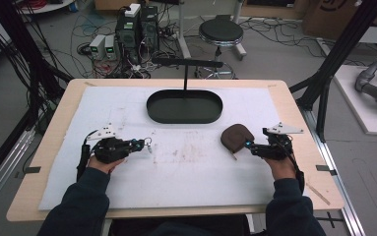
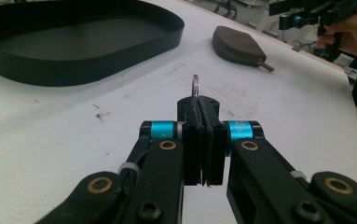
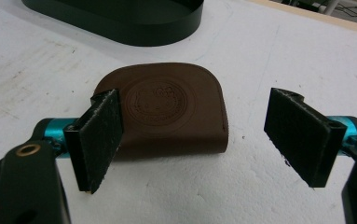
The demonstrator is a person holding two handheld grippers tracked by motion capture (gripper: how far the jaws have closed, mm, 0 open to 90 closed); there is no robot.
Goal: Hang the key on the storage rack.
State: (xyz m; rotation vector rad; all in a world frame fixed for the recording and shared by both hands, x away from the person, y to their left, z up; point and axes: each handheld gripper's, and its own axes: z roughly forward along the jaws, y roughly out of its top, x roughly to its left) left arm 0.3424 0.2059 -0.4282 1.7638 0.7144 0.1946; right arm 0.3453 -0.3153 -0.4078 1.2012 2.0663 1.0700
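Here, your left claw [image 1: 141,144] sits on the left half of the table [image 1: 53,162], low over the white mat [image 1: 186,167] that covers most of it, with its jaws pressed tight together on a small metal key ring [image 2: 195,86]. In the left gripper view the ring stands upright on edge, poking out just past the closed pads, its lower part hidden between them; in the high view it shows as a thin loop at the claw's tip. Your right claw [image 3: 204,140] is on the right half of the table, jaws spread wide, pointing at the brown leather pouch [image 3: 164,109]. In the right gripper view one pad [image 3: 97,140] overlaps the pouch's near corner, though you cannot tell whether it touches; the other pad stands well clear off to the side, over bare mat. The pouch lies flat on the mat, rounded edge away from the claw, a round stamped emblem on its upper face, and a small zip pull [image 2: 265,66] sticks out at one end. In the high view the pouch lies just beside the right claw's tip, between it and the black oval tray [image 1: 151,112]. The tray sits at the far middle of the mat, well apart from both claws, with a thin black T-shaped stand [image 1: 185,63] rising from its far side. The mat carries scuffs and grey smudges around its centre.
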